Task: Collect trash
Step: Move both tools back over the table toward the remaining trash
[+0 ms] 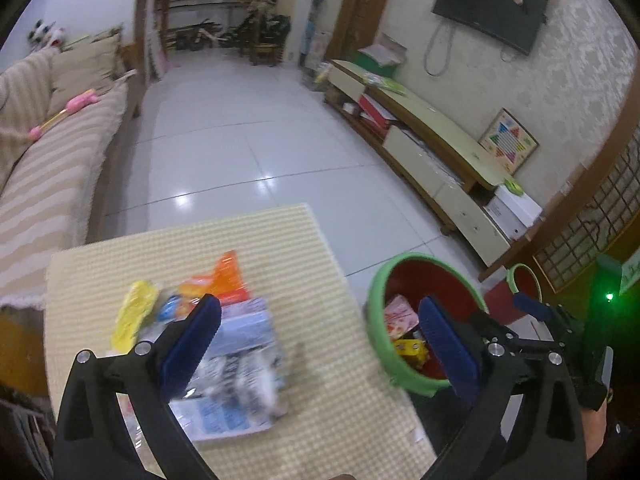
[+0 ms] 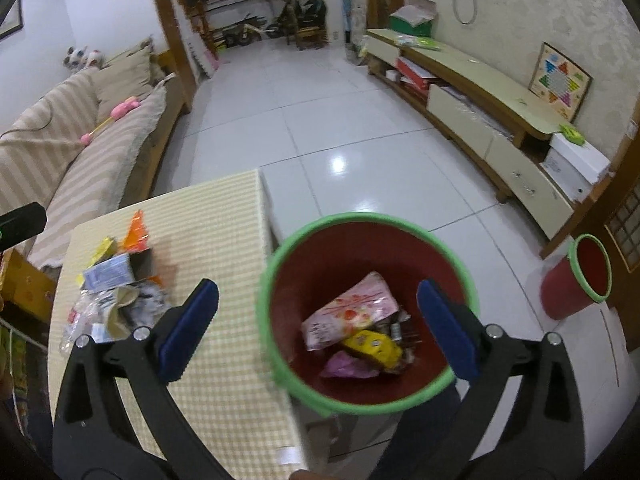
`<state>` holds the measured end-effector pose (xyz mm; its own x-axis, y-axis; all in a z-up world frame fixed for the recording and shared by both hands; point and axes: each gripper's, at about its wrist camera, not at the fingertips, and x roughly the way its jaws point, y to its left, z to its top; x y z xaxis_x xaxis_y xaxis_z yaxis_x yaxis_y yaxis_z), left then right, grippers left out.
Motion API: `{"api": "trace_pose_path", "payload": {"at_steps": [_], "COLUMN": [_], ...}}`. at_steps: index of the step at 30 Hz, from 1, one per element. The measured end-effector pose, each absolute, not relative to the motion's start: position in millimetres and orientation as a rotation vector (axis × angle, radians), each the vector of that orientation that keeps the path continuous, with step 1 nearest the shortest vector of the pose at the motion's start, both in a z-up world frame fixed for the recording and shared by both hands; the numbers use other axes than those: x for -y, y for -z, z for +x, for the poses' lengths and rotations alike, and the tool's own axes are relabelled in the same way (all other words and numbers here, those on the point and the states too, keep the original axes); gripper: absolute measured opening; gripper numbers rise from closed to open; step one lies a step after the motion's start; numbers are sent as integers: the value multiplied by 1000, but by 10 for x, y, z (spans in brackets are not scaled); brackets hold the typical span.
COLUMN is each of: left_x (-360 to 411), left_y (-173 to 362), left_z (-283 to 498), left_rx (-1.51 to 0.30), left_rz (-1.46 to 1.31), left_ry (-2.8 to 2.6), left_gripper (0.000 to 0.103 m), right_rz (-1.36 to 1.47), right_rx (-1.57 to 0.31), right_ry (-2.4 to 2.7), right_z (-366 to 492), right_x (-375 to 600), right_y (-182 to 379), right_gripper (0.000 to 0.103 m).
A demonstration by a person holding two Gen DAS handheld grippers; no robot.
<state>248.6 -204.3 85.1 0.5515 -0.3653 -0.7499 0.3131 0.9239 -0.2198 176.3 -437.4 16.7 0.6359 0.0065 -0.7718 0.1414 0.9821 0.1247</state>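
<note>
A pile of wrappers and packets point(image 1: 236, 344) lies on the checkered table point(image 1: 344, 420), with a yellow wrapper point(image 1: 134, 314) and an orange one point(image 1: 224, 280) at its far side. My left gripper point(image 1: 320, 346) hangs open above the pile's right edge, nothing between its pads. Beside the table stands a red bin with a green rim point(image 2: 280, 376), holding a pink wrapper point(image 2: 352, 312), a yellow packet point(image 2: 372, 346) and a purple scrap. My right gripper point(image 2: 318, 328) is open over the bin's mouth, empty. One blue pad point(image 1: 532, 307) of it shows past the bin point(image 1: 376, 340).
A second red bin point(image 2: 576, 284) stands on the tiled floor at the right. A striped sofa point(image 2: 80, 160) runs along the left and a long low cabinet point(image 2: 480, 96) along the right wall. The table's edge point(image 2: 264, 216) nearly meets the near bin.
</note>
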Motion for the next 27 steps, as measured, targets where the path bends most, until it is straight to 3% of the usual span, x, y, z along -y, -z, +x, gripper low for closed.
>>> {"api": "trace_pose_path", "payload": {"at_steps": [14, 27], "left_x": [778, 293], "left_y": [-568, 254], "left_z": [2079, 1835], "left_rx": [-948, -1102], "left_rz": [-152, -119], "left_ry": [244, 179], "left_gripper": [95, 95], "right_rz": [163, 152], "right_rx": [-901, -978], "right_ry": [-90, -222], "right_z": [1740, 1825], "right_x": [3457, 2714], "right_y": [-172, 133], "right_gripper": [98, 98]}}
